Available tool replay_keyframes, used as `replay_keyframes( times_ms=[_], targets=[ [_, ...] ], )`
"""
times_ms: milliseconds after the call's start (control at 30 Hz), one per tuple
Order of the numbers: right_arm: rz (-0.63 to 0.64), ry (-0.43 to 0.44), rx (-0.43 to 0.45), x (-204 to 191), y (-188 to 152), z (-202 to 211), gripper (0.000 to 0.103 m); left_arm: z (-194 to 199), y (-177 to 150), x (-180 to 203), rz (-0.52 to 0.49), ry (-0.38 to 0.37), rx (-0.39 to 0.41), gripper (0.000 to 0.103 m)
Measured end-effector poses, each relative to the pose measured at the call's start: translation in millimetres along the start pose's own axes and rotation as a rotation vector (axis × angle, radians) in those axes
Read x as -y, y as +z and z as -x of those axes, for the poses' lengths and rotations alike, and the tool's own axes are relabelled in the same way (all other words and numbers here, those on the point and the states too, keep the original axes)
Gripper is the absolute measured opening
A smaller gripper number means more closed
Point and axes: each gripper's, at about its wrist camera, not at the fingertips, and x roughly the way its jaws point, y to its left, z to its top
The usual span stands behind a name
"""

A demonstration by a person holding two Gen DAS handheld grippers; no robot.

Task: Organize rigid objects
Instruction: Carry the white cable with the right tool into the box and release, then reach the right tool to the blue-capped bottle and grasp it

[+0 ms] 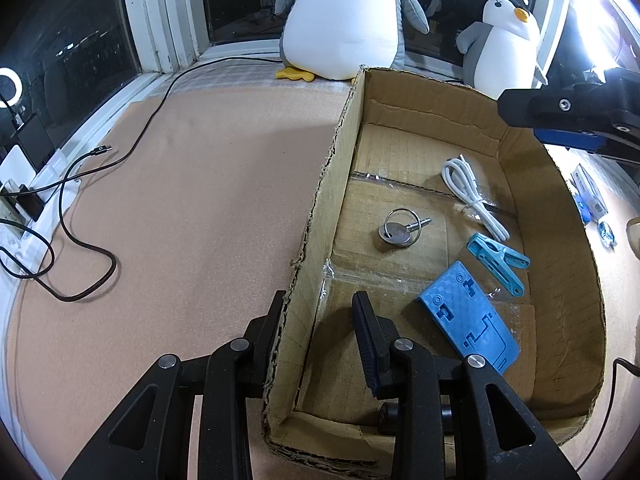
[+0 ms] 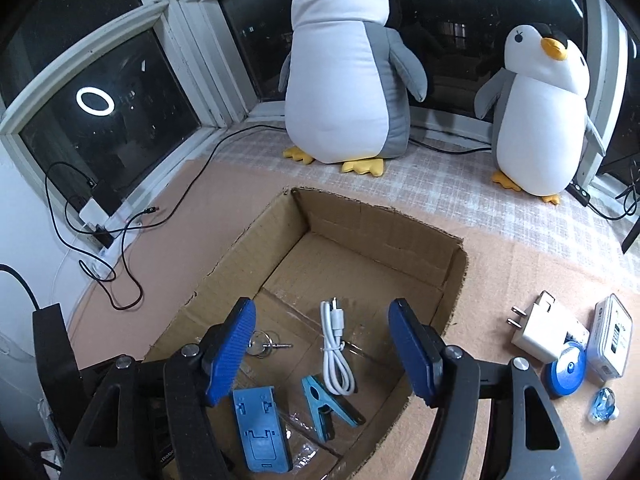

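An open cardboard box [image 1: 560, 280] [image 2: 452, 276] sits on the brown mat. Inside lie a white cable [image 1: 472, 196] [image 2: 336, 344], a metal key ring with a disc [image 1: 398, 230] [image 2: 264, 345], a teal clothespin [image 1: 500, 260] [image 2: 326, 404] and a blue plastic plate [image 1: 468, 320] [image 2: 260, 428]. My left gripper [image 1: 320, 328] is open and straddles the box's left wall, one finger outside and one inside. My right gripper [image 2: 326, 354] [image 1: 568, 120] hovers open over the box, holding nothing.
On the mat right of the box lie a white plug adapter [image 2: 548, 328], a blue round item [image 2: 566, 370], a small white pack [image 2: 610, 336] and a blue glassy piece [image 2: 602, 402]. Two plush penguins [image 2: 344, 64] [image 2: 540, 112] stand by the window. Black cables [image 1: 80, 200] trail left.
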Motion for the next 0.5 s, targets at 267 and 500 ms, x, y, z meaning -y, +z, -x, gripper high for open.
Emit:
replay_keyframes(
  times_ms=[267,500],
  targets=[
    [-0.026,-0.005,0.022,17.3,-6.8,20.0,0.066,-0.3,-1.0,2.1,-0.002,0.003,0.001,0.034],
    [-0.080,-0.015,0.059,51.6,-21.6,53.9,0.066,-0.5,-2.0,2.2,-0.008,0.007,0.000,0.034]
  ],
)
